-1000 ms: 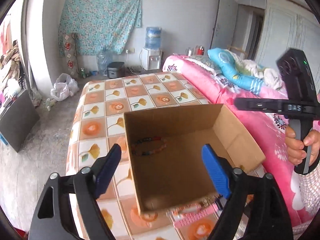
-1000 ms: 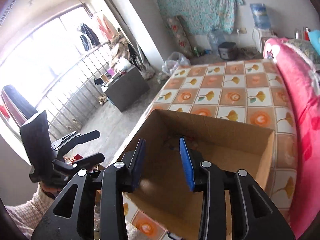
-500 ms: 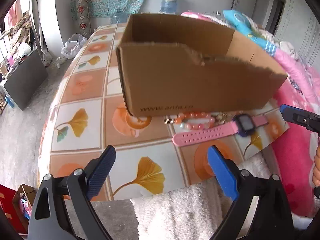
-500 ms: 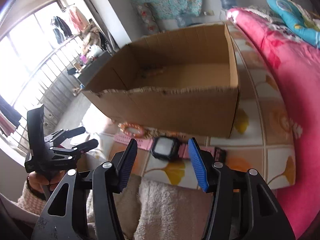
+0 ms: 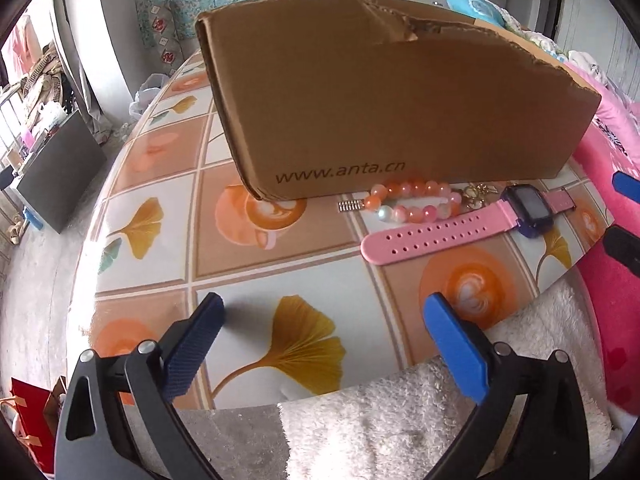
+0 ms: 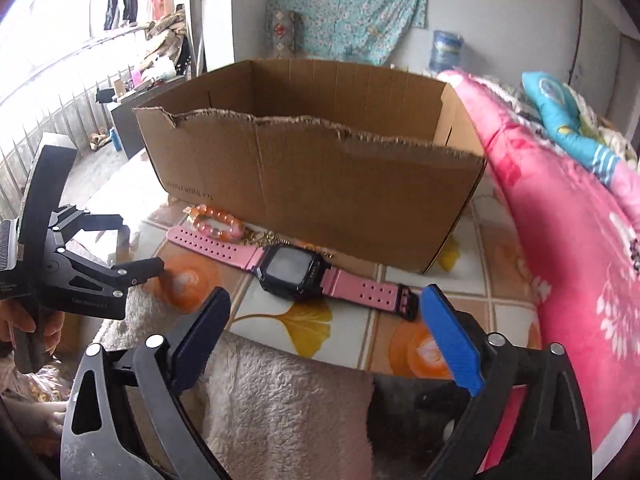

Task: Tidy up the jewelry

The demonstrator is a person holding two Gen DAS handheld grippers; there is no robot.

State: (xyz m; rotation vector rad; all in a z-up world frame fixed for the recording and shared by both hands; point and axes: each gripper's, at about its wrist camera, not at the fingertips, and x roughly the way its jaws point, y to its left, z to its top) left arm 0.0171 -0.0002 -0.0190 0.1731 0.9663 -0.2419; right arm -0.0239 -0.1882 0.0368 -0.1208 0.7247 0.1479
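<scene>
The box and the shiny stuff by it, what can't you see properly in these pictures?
- Inside of the box: left wrist view, its near wall hides it; right wrist view shows only the far walls, not the floor.
- Gold trinkets behind the watch: too small to identify in either view.
- Bracelet: right wrist view, partly blurred and tucked against the box.
- Print on the box: right wrist view, too blurred to read.

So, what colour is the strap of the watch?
Pink strap with small holes, clearest in the left wrist view.

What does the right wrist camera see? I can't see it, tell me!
A pink watch lies on the table by a cardboard box, beside a bead bracelet. The right gripper, open, hovers near it.
</scene>
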